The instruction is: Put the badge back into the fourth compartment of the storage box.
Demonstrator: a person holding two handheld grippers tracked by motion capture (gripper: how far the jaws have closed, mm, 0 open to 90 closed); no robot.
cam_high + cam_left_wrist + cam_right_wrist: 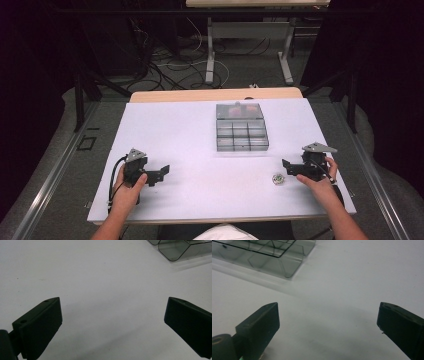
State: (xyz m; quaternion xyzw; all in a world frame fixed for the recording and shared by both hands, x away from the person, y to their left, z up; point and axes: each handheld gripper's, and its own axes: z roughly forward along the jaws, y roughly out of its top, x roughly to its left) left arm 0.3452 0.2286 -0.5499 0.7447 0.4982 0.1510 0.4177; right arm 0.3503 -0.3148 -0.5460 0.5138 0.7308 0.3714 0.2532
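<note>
The left gripper rests on the white bench, held by the person's left hand, and its jaws stand wide apart with nothing between them. In the left gripper view only bare bench surface lies between the jaws, and a corner of the clear compartment box sits well ahead of them, off to the upper right.

The right gripper is held low over the bench by the right hand, jaws likewise spread wide and empty. In the right gripper view the box lies ahead and to the upper left of the jaws, apart from them.

From the high view the box lies between and beyond both pairs of jaws, with something pinkish in its far compartment (too blurred to identify). A small round object lies on the bench just beside the right jaws, below their tips.
</note>
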